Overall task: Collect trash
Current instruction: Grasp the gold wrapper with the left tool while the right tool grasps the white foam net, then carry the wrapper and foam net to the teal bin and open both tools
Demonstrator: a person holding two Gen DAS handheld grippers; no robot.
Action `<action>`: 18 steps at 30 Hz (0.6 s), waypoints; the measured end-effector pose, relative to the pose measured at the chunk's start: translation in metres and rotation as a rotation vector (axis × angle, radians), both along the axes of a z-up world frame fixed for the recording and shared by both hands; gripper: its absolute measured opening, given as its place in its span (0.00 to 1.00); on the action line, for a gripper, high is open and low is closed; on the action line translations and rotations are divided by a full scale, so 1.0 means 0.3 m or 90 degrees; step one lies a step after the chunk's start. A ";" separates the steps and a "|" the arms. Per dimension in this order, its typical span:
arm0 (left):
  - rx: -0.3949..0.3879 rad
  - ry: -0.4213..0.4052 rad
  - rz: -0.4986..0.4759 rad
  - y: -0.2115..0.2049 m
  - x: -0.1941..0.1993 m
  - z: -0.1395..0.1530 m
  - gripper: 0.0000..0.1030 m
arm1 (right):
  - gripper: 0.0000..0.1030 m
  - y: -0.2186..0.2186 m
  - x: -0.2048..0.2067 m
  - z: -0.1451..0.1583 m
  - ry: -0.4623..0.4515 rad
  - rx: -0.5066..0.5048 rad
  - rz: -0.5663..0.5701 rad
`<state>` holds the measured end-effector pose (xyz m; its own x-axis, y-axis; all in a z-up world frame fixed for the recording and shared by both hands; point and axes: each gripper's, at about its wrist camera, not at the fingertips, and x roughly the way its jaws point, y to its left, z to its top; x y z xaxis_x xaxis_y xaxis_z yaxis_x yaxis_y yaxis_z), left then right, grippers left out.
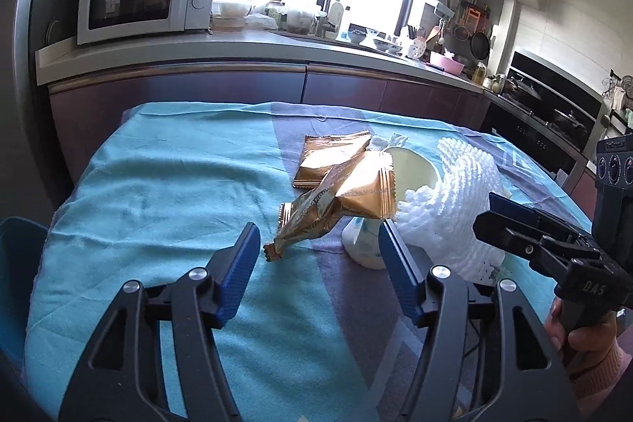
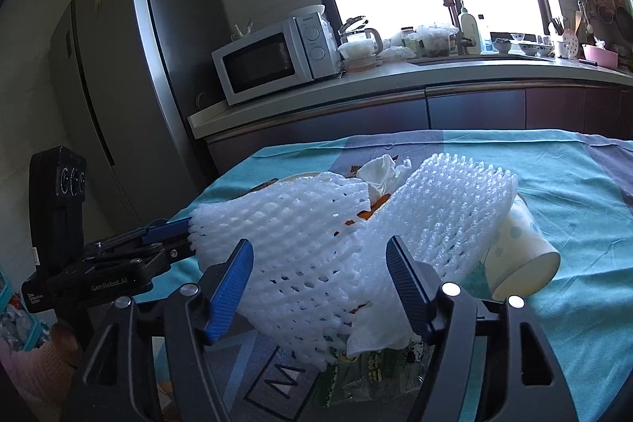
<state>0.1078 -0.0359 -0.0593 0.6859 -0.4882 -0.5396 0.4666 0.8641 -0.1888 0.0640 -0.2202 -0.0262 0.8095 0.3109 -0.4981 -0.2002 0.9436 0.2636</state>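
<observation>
**Ana:** Trash first, left wrist view, going left to right?

**Ben:** Left edge is bare teal-and-grey cloth-covered table (image 1: pixel 158 184). Lower centre is the left gripper (image 1: pixel 318 252), its blue-padded jaws spread wide and holding nothing. Between the tips and just beyond them lies a crumpled gold foil snack wrapper (image 1: pixel 340 200), its twisted end pointing toward the lower left. Behind it, toward the frame's centre, sits a flat gold foil packet (image 1: pixel 332 155). Right of those is a cream paper cup lying on its side (image 1: pixel 413 171), mouth facing the camera, then a white foam mesh fruit sleeve (image 1: pixel 463 192) touching the cup.

**Ana:** And the far right?

**Ben:** The right gripper (image 1: pixel 494 220) enters from the right edge, a hand (image 1: pixel 585 343) on its handle. Its tips sit at the foam's edge.

**Ana:** Right wrist view?

**Ben:** At lower left the left gripper (image 2: pixel 186 228) shows side-on, tips against the foam. Centre: the right gripper (image 2: pixel 319 273), jaws wide apart, with the foam mesh sleeve (image 2: pixel 300 236) bulging between and above them, not pinched. A crumpled white tissue (image 2: pixel 381 171) pokes up behind the foam, another white tissue (image 2: pixel 379 333) lies below it, and a green printed plastic wrapper (image 2: pixel 368 370) sits at the bottom centre. Right of the foam is the paper cup (image 2: pixel 522 260), on its side.

**Ana:** Background?

**Ben:** White microwave (image 2: pixel 273 60) on the counter, centre left.
</observation>
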 end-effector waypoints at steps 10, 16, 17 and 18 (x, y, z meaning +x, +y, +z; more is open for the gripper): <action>0.014 0.023 -0.019 -0.007 0.035 -0.018 0.15 | 0.13 -0.012 -0.022 0.013 0.000 0.038 0.041; -0.002 0.003 0.004 0.075 -0.019 0.034 0.14 | 0.12 0.040 -0.038 0.083 -0.026 0.060 0.089; -0.001 0.000 0.011 0.099 -0.028 0.042 0.14 | 0.11 0.054 -0.037 0.093 -0.029 0.063 0.097; 0.000 -0.003 0.023 0.126 -0.037 0.051 0.14 | 0.11 0.071 -0.034 0.102 -0.032 0.064 0.106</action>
